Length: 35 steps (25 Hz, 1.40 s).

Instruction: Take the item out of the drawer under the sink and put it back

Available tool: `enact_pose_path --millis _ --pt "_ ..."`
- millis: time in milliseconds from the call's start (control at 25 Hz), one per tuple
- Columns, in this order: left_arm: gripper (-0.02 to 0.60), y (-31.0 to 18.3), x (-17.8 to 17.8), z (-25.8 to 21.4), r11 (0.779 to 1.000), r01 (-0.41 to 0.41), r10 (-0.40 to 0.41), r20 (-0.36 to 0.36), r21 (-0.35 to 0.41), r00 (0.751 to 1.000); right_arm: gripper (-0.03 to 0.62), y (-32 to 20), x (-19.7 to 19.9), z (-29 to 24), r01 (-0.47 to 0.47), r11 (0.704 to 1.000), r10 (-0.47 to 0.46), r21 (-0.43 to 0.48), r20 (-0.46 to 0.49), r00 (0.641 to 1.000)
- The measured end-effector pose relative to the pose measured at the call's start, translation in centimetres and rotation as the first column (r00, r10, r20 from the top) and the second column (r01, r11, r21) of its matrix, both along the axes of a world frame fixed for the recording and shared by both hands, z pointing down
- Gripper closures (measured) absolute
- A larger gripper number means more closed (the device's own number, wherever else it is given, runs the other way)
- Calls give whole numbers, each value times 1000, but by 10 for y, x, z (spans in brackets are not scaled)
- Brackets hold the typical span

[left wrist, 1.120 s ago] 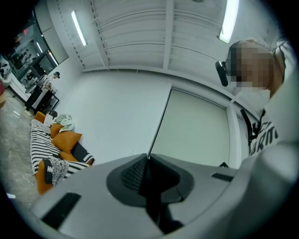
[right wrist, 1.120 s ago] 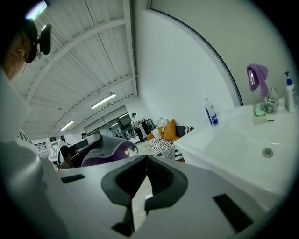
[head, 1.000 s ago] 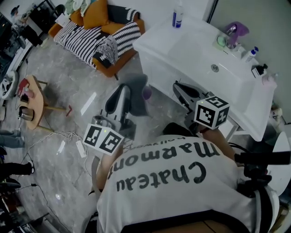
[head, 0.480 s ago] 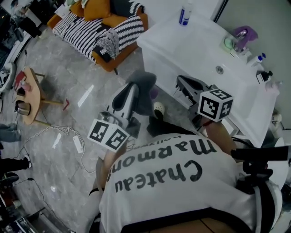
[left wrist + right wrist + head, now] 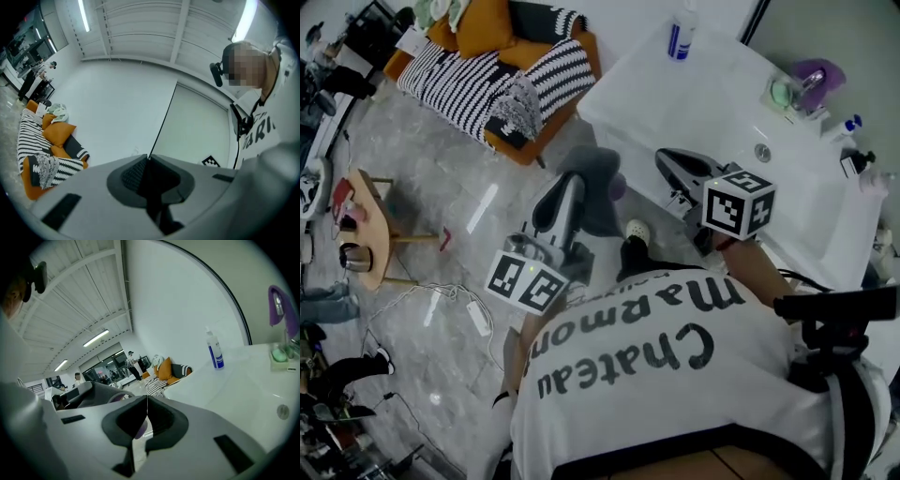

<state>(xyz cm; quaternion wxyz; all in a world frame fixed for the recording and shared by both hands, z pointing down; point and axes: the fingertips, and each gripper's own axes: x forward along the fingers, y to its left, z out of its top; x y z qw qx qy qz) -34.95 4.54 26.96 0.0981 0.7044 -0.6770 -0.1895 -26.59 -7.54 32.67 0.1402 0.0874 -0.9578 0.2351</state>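
The white sink counter (image 5: 703,103) fills the upper right of the head view, and its top (image 5: 234,380) lies ahead in the right gripper view. No drawer and no item from it can be made out. My left gripper (image 5: 592,161) hangs over the floor just left of the counter's front. Its jaws are shut with nothing between them (image 5: 149,157). My right gripper (image 5: 664,159) is at the counter's front edge, also shut and empty (image 5: 147,397). A small purple thing (image 5: 617,187) shows between the two grippers; what it is I cannot tell.
On the counter stand a blue-and-white pump bottle (image 5: 680,37), a purple-covered tap (image 5: 814,77) and green soap (image 5: 780,92). A sofa with a striped blanket (image 5: 502,66) is behind. A small wooden table (image 5: 367,220) and floor cables (image 5: 473,314) lie at the left.
Both grippers have moved a little toward the sink counter, jaws shut throughout. A white shoe has come into view below the left gripper.
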Motion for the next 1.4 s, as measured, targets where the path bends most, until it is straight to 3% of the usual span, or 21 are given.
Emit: enact_pose_path --millis 320,680,880,1400 --pt "557 -77 -47 -6 997 -67 69 46 -40 997 583 -72 -56 1 -19 1000 19 -14 7 1000" --pt "557 -129 -53 -1 989 -138 140 42 -46 989 583 -111 -68 2 -62 998 62 -7 17 998" --pt "557 -163 -56 2 982 -185 186 11 -41 983 582 -136 -61 7 -124 992 124 -20 21 992" --pt "557 -222 -23 10 936 -333 341 64 -111 938 583 -176 -19 6 -301 952 305 -59 69 950"
